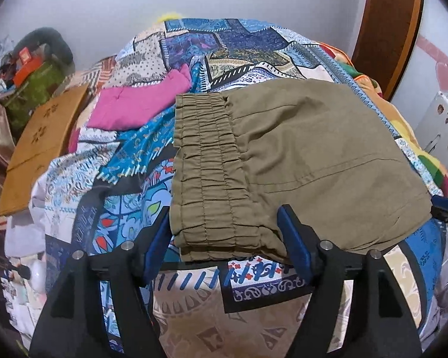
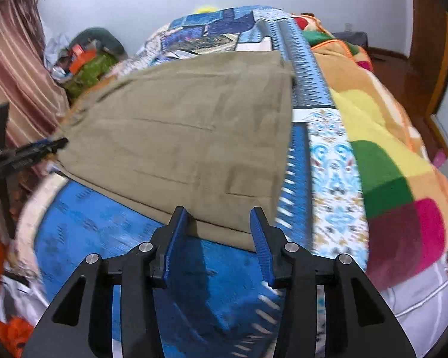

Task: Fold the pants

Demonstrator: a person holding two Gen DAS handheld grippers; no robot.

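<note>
Olive-brown pants (image 1: 298,155) lie folded flat on the patterned bedspread (image 1: 128,155), the elastic waistband (image 1: 209,176) toward the left. My left gripper (image 1: 224,226) is open, its blue fingers straddling the near waistband corner without gripping it. In the right wrist view the pants (image 2: 188,137) fill the middle. My right gripper (image 2: 219,223) is open at their near right edge, holding nothing. The left gripper also shows at the far left of that view (image 2: 41,146).
A pink garment (image 1: 140,104) lies beyond the waistband. A wooden board (image 1: 44,143) and a cluttered green bag (image 1: 35,86) sit at the left. A multicoloured blanket (image 2: 388,149) covers the bed's right side. Striped curtain (image 2: 15,68) hangs left.
</note>
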